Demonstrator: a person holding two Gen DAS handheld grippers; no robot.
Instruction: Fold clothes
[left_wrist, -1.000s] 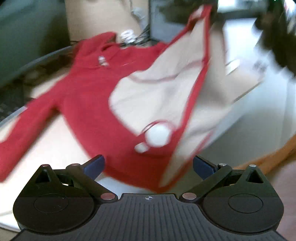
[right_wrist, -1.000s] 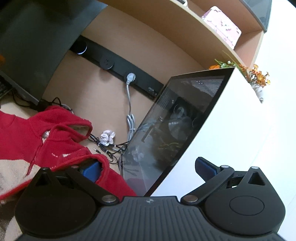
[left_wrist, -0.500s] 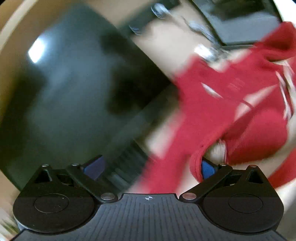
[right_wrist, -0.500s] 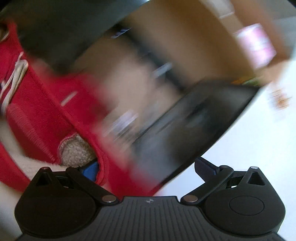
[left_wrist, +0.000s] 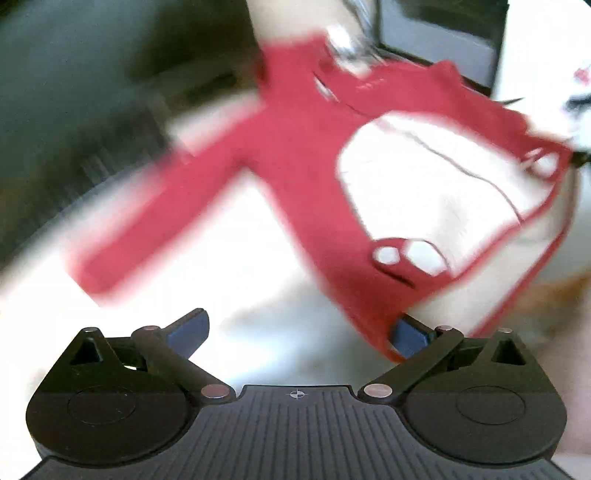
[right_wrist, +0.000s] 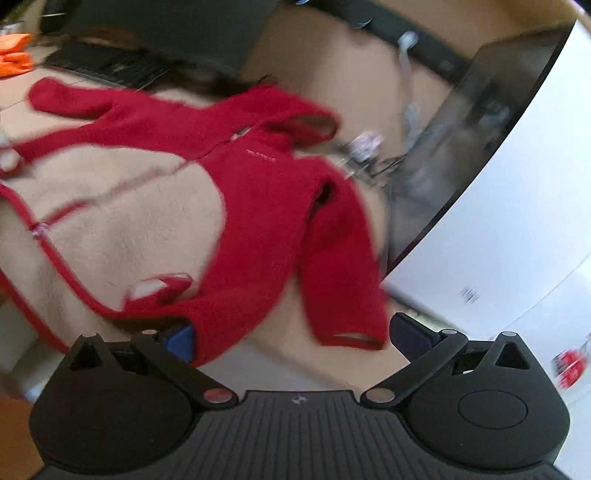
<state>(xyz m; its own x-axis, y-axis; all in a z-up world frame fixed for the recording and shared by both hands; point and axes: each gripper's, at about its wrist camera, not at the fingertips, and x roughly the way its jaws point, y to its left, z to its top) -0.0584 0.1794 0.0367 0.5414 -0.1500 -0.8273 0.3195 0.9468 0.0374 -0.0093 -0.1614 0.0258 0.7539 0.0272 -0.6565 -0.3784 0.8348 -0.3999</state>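
Note:
A red fleece jacket (left_wrist: 295, 155) with a cream lining (left_wrist: 424, 192) lies spread on the light desk (left_wrist: 229, 258), front panel turned back, one sleeve stretched to the left. My left gripper (left_wrist: 301, 332) is open; the hem touches its right finger (left_wrist: 410, 334). In the right wrist view the jacket (right_wrist: 258, 192) shows its lining (right_wrist: 110, 221) and a hanging sleeve (right_wrist: 343, 288). My right gripper (right_wrist: 291, 334) is open; the hem drapes over its left finger (right_wrist: 179, 341). Both views are blurred.
A dark monitor (right_wrist: 166, 26) and keyboard (right_wrist: 107, 64) stand behind the jacket. A glass-sided computer case (right_wrist: 461, 122) stands at the right with cables (right_wrist: 369, 147) beside it. Something orange (right_wrist: 14, 55) lies at the far left.
Both views have swung fast. The jacket now lies spread on the desk and is seen from farther back. Both grippers stay open, with the hem at one finger of each.

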